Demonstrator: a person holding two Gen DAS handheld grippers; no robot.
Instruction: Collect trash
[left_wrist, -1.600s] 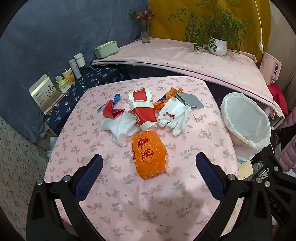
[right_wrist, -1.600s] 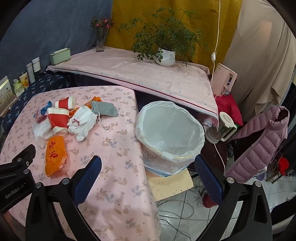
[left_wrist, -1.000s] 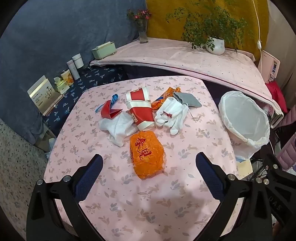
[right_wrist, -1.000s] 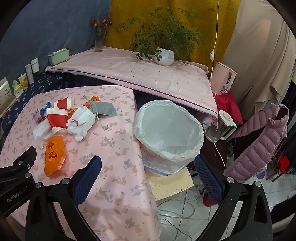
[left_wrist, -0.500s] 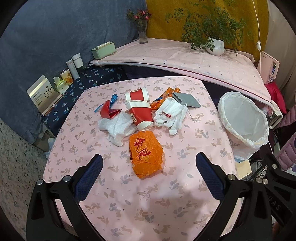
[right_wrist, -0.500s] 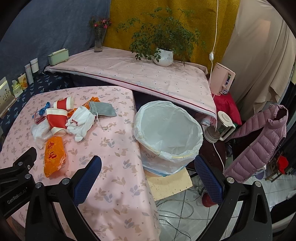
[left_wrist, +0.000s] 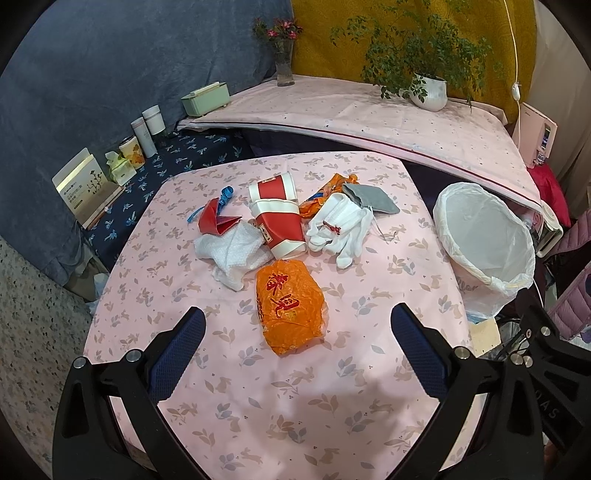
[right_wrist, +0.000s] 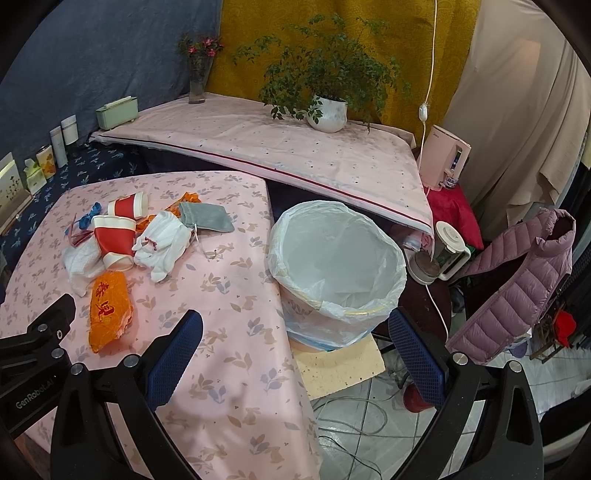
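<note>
Trash lies in a pile on the pink flowered table (left_wrist: 295, 406): an orange plastic bag (left_wrist: 290, 304), two red and white paper cups (left_wrist: 279, 221), white gloves (left_wrist: 338, 225), a white crumpled wrap (left_wrist: 232, 254), a grey pouch (left_wrist: 371, 199), a red paper scrap (left_wrist: 216, 221). A white-lined trash bin (left_wrist: 484, 236) stands right of the table; it also shows in the right wrist view (right_wrist: 336, 269). My left gripper (left_wrist: 295, 332) is open and empty, hovering just short of the orange bag. My right gripper (right_wrist: 295, 339) is open and empty, above the table's right edge near the bin.
A raised pink-covered platform (left_wrist: 369, 110) behind holds a potted plant (left_wrist: 428, 92), a flower vase (left_wrist: 284, 62) and a green box (left_wrist: 205, 98). Cups and cartons (left_wrist: 144, 136) stand at the left. A purple jacket (right_wrist: 517, 284), kettle (right_wrist: 443, 254) and cables are at the right.
Both grippers have drawn back and risen slightly, so the trash pile and bin look a little smaller. Nothing on the table has moved.
</note>
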